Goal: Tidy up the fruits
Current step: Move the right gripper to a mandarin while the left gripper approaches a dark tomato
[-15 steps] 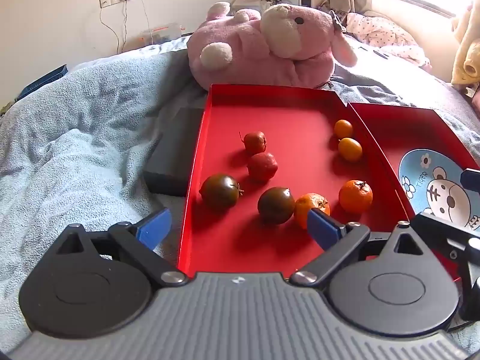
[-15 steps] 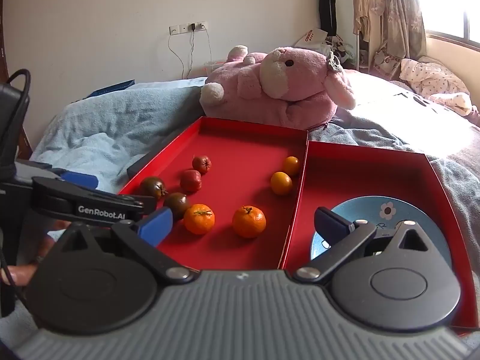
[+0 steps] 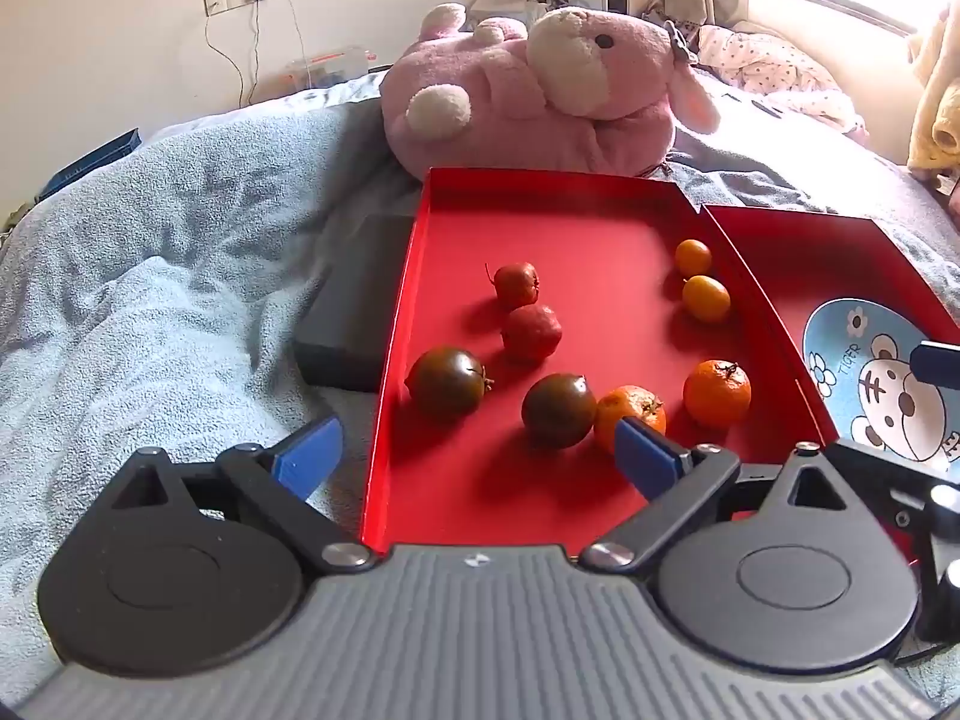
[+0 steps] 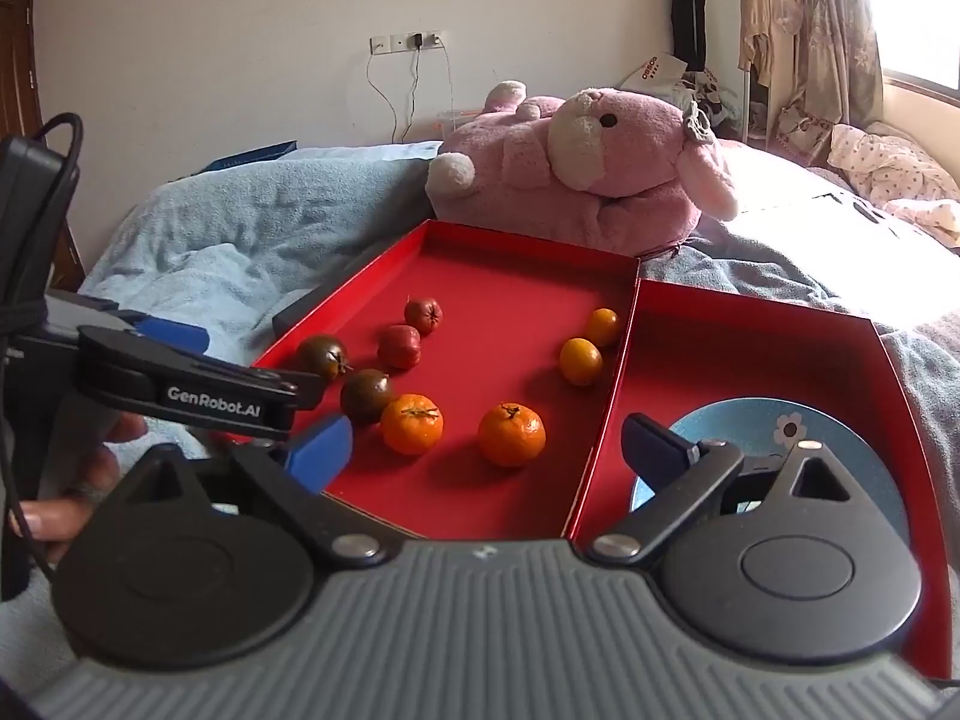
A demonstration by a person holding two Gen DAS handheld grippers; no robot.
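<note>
Right, your left gripper [image 3: 474,456] and right gripper [image 4: 486,450] hang spread wide and empty at the red tray's [image 3: 402,324] near edge, fruit well ahead.

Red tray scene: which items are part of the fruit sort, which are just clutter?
Job: two oranges, two kumquats, two dark tomatoes, two red fruits, red tray, blue plate, both open grippers.
Clutter: pink plush, black box, blanket.

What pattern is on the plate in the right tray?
Light blue plate with a cartoon tiger and white flowers; best seen in the left wrist view.
</note>
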